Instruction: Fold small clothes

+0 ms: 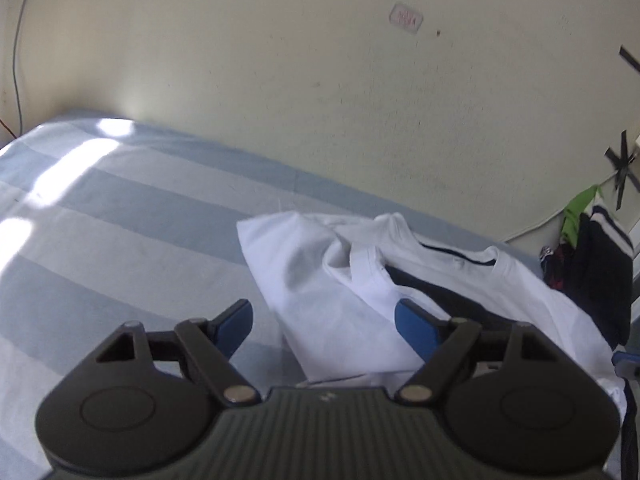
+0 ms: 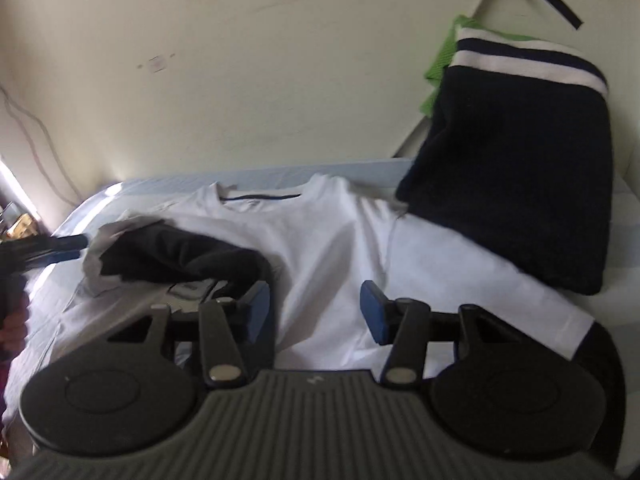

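A white T-shirt (image 1: 312, 280) with dark collar trim and dark sleeve ends lies on the bed, its one side folded inward. My left gripper (image 1: 322, 314) hovers open over that folded flap; cloth shows between the jaws, but the pads do not press on it. In the right wrist view the same T-shirt (image 2: 332, 240) is spread out, a dark sleeve (image 2: 180, 256) folded across it. My right gripper (image 2: 316, 300) is open above the shirt's chest with nothing gripped. The dark sleeve's end lies by the left of its fingers (image 2: 260, 312).
The bed sheet (image 1: 120, 208) has pale blue and white stripes and runs up to a cream wall (image 1: 280, 80). A folded dark garment with white stripes (image 2: 512, 184) and a green cloth (image 2: 440, 64) sit at the right. A hand (image 2: 12, 320) shows at the left edge.
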`<state>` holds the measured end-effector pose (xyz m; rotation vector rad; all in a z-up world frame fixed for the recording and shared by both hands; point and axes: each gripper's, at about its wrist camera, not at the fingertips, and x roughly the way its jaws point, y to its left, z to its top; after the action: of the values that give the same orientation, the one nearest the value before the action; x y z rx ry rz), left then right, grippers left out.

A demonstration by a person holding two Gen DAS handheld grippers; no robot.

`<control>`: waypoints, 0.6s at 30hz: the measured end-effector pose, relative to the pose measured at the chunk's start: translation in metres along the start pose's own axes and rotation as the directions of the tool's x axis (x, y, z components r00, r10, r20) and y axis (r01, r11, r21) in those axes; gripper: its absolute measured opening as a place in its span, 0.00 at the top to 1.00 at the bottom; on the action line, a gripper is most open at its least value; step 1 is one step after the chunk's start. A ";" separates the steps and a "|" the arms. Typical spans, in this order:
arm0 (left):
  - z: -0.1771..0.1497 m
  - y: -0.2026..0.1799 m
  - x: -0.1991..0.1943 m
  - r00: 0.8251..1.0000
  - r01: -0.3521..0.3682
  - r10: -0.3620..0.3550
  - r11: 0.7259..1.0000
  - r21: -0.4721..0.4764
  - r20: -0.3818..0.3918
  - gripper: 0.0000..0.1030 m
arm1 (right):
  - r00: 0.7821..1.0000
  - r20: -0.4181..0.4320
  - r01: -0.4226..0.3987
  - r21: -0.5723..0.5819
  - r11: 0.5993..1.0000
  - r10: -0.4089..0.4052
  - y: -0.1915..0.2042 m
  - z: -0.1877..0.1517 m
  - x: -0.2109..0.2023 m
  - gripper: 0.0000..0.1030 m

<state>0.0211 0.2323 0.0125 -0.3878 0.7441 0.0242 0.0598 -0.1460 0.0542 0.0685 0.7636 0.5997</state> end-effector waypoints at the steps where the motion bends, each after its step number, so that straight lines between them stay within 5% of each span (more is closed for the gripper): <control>1: -0.002 -0.001 0.012 1.000 -0.004 0.004 1.000 -0.001 -0.018 0.42 | 0.999 -0.017 -0.035 -0.027 0.999 0.034 0.007 -0.004 0.005 0.42; 3: -0.008 -0.006 0.021 0.999 -0.028 0.027 0.999 0.019 0.018 0.64 | 0.996 -0.067 -0.059 -0.089 0.994 0.053 0.017 -0.005 0.022 0.41; 4: -0.010 -0.009 0.021 0.998 -0.048 0.046 0.997 0.053 0.046 0.90 | 0.993 -0.104 -0.059 -0.118 0.991 0.047 0.019 -0.005 0.033 0.55; 6: -0.009 -0.005 0.018 0.995 -0.060 0.055 0.997 0.054 0.088 0.91 | 0.987 -0.156 -0.070 -0.167 0.983 0.044 0.025 -0.010 0.053 0.95; 9: -0.002 0.003 0.008 0.969 -0.142 0.129 0.989 0.047 0.212 0.92 | 1.000 -0.026 -0.018 -0.243 0.970 0.012 0.025 0.005 0.042 0.96; 12: -0.007 0.013 0.029 0.977 -0.152 0.146 0.988 0.030 0.154 0.92 | 0.982 0.144 0.161 -0.277 0.947 -0.125 0.009 0.027 0.036 0.94; 14: -0.007 0.009 0.034 0.972 -0.193 0.184 0.980 0.049 0.146 0.86 | 0.973 0.101 0.230 -0.286 0.930 -0.209 -0.001 0.030 0.056 0.91; 16: -0.011 0.007 0.035 0.963 -0.233 0.222 0.971 0.058 0.154 0.80 | 0.939 0.038 0.336 -0.303 0.892 -0.341 -0.015 0.022 0.083 0.85; 18: -0.014 0.009 0.030 0.958 -0.237 0.225 0.970 0.050 0.176 0.74 | 0.929 0.044 0.365 -0.259 0.895 -0.366 -0.026 0.013 0.076 0.85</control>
<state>0.0323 0.2326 -0.0196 -0.2261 0.6171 0.2481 0.1238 -0.1255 0.0086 -0.3180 0.6743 0.3356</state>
